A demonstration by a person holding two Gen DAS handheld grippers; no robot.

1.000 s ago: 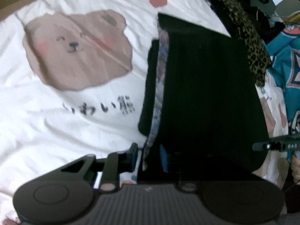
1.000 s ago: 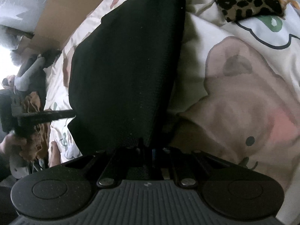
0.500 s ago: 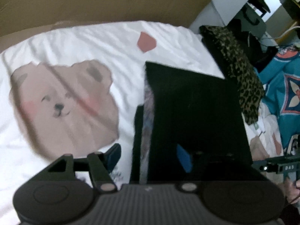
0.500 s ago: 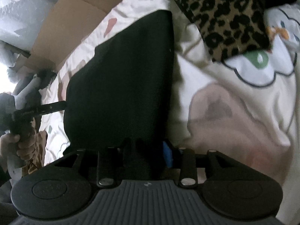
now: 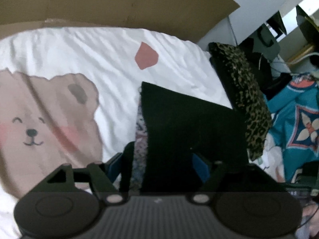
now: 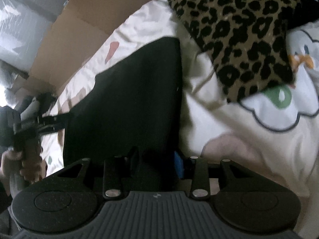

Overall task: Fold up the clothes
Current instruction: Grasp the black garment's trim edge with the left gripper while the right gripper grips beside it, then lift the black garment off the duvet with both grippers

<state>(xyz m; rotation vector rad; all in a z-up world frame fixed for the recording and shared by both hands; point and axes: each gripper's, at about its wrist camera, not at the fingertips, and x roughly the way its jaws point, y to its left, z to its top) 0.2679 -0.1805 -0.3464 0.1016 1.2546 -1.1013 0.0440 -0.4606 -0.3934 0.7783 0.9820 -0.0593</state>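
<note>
Both grippers have pulled back and opened since a second ago; the black garment (image 5: 191,123) is staying folded on the bear sheet (image 5: 83,59). Left gripper (image 5: 157,165) jaws are sitting apart, straddling the garment's near edge from 6 o'clock. Right gripper (image 6: 157,163) likewise apart around its near edge. Risk: a finger snagging cloth while retreating, undoing the fold. Leopard cloth (image 6: 243,29) is lying at 1 o'clock.

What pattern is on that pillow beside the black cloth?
Leopard print, black spots on tan; the pillow shows best in the right wrist view.
</note>
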